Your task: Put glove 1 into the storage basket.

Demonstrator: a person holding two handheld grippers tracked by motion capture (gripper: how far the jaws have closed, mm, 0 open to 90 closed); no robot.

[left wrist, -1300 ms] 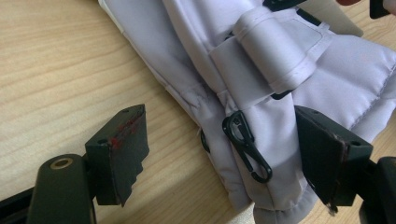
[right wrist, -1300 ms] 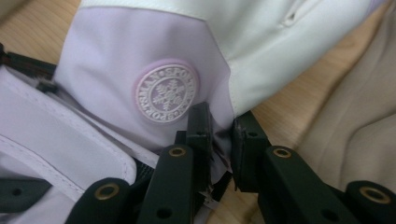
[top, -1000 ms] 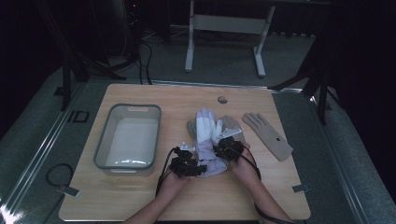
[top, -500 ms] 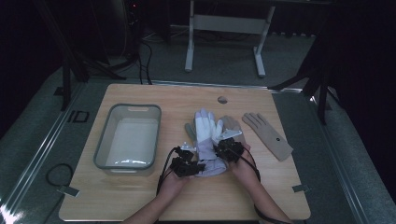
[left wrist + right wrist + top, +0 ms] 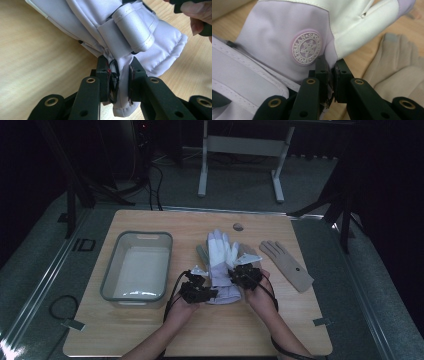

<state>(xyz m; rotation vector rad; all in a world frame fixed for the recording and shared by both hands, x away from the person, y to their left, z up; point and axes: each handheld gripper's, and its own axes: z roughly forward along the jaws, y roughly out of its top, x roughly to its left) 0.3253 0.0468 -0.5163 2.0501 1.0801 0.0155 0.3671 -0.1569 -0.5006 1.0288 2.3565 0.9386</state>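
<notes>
A white and lavender ski glove (image 5: 219, 262) lies at the middle of the wooden table (image 5: 150, 330), fingers pointing away from me. My left gripper (image 5: 201, 293) holds its cuff end; its jaws have just been closing, and in the left gripper view (image 5: 117, 68) they pinch a fold of cuff fabric (image 5: 150, 52) beside the rolled strap. My right gripper (image 5: 245, 273) is at the glove's right side. In the right gripper view (image 5: 331, 67) its jaws are shut on the glove's edge, just right of a round snowflake badge (image 5: 307, 48).
A grey plastic bin (image 5: 111, 272) stands to the left of the glove. A beige knit glove (image 5: 287, 266) lies flat to the right, and another beige glove (image 5: 398, 65) lies partly under the white one. A small round mark (image 5: 238, 226) sits near the far edge.
My left gripper has closed on the glove's cuff and risen slightly with it. The right gripper has kept its place on the glove's edge.
</notes>
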